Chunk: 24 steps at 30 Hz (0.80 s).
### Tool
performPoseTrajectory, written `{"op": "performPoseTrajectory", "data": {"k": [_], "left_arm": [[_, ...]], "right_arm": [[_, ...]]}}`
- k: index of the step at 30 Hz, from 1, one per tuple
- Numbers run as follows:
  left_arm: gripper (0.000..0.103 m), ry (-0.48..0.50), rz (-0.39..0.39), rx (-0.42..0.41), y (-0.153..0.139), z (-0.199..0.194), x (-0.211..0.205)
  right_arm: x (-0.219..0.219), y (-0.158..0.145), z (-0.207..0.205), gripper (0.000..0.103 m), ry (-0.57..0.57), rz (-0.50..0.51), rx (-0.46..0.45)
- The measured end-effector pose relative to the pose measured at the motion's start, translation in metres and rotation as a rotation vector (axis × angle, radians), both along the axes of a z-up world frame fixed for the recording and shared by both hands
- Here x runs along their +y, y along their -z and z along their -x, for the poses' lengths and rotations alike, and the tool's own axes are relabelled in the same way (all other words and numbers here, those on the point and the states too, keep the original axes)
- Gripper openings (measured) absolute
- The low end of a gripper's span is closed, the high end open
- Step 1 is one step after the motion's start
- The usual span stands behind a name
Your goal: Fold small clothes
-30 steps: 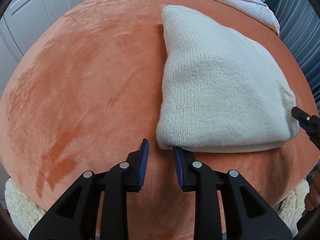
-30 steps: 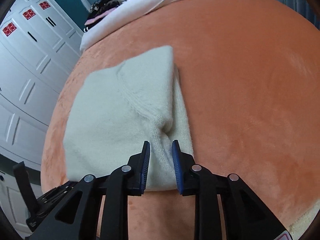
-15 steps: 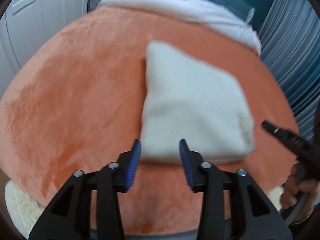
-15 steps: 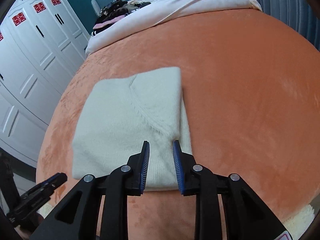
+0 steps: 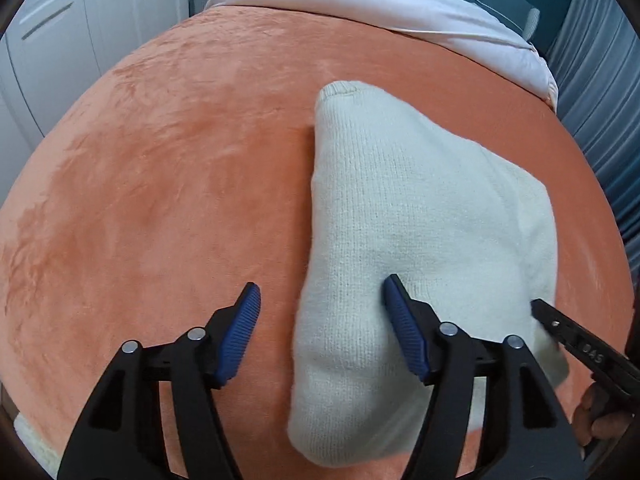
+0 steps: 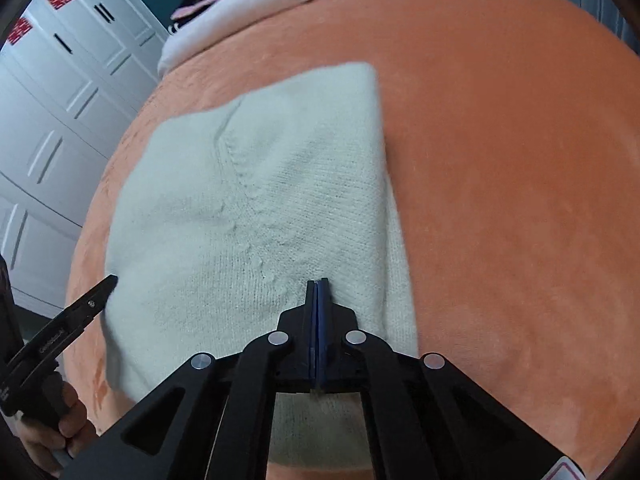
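Note:
A folded cream knit garment [image 5: 400,220] lies on the orange plush blanket [image 5: 160,200]; the right wrist view shows its seam and top layer [image 6: 260,200]. My left gripper [image 5: 322,296] hangs over the garment's near left edge. Its jaws are opening, the cloth edge lies between them, and the pads do not press on it. My right gripper [image 6: 318,285] is shut, pads flush together, tips low over the garment's near right part, with no cloth visibly pinched. One finger of the right gripper [image 5: 560,328] shows at the garment's right corner. A left finger [image 6: 94,298] shows at its left edge.
A white quilt [image 5: 400,12] with dark clothes behind it lies at the far end of the bed. White wardrobe doors [image 6: 60,100] stand to the left and blue curtains [image 5: 600,100] to the right. A cream fleece edge [image 5: 32,440] shows below the blanket. A hand [image 6: 68,428] holds the left gripper.
My left gripper's jaws have spread wide and moved forward over the garment's left edge. My right gripper has closed fully and dropped closer onto the garment.

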State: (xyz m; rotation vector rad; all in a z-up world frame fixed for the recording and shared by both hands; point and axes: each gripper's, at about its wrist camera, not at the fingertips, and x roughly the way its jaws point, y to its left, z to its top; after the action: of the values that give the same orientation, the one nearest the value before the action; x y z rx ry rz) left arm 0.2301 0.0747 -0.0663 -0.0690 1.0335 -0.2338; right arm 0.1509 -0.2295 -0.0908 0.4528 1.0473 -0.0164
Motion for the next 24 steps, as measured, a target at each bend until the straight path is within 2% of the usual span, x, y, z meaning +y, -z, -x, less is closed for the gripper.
{"op": "performPoseTrajectory", "data": {"k": [2,5,7,8,9,11,13,15,17,19,20,23,24], "left_arm": [[0.063,-0.001,0.007,0.013,-0.001,-0.002,0.001],[0.063,0.008,-0.017,-0.002,-0.002,0.0,-0.001],[0.063,0.009,-0.037,-0.019,-0.002,0.003,-0.005],[0.063,0.008,-0.036,-0.015,-0.001,0.004,-0.006],[0.063,0.003,-0.041,-0.016,-0.003,0.005,-0.006],[0.061,0.003,-0.067,-0.032,-0.012,0.008,-0.006],[0.058,0.013,-0.075,-0.049,-0.024,0.019,-0.006],[0.058,0.029,-0.071,-0.061,-0.032,0.031,-0.006],[0.058,0.04,-0.078,-0.056,-0.032,0.041,-0.009],[0.058,0.044,-0.1,-0.031,-0.023,0.048,-0.013],[0.058,0.044,-0.107,-0.014,-0.019,0.051,-0.014],[0.059,0.039,-0.122,0.007,-0.006,0.06,-0.012],[0.059,0.04,-0.126,0.006,-0.005,0.063,-0.012]], "right_arm": [[-0.001,-0.018,0.001,0.0,0.021,0.0,0.004],[0.002,-0.041,0.013,0.001,0.039,0.0,-0.063],[0.004,-0.028,0.015,0.0,0.034,0.019,-0.012],[0.007,-0.008,0.012,0.0,0.005,0.016,0.045],[0.007,-0.001,0.012,0.0,-0.004,0.021,0.042],[0.009,-0.016,0.015,0.0,0.009,0.027,0.031],[0.011,-0.038,0.025,0.007,0.02,-0.004,-0.014],[0.015,-0.047,0.034,0.007,0.009,-0.003,-0.033],[0.022,-0.034,0.038,0.007,-0.009,0.021,0.012],[0.029,0.003,0.035,0.001,-0.033,0.032,0.119],[0.031,0.01,0.035,0.0,-0.031,0.028,0.108],[0.029,-0.003,0.041,0.0,0.007,0.006,0.089],[0.027,-0.011,0.044,0.004,0.017,-0.008,0.079]]}}
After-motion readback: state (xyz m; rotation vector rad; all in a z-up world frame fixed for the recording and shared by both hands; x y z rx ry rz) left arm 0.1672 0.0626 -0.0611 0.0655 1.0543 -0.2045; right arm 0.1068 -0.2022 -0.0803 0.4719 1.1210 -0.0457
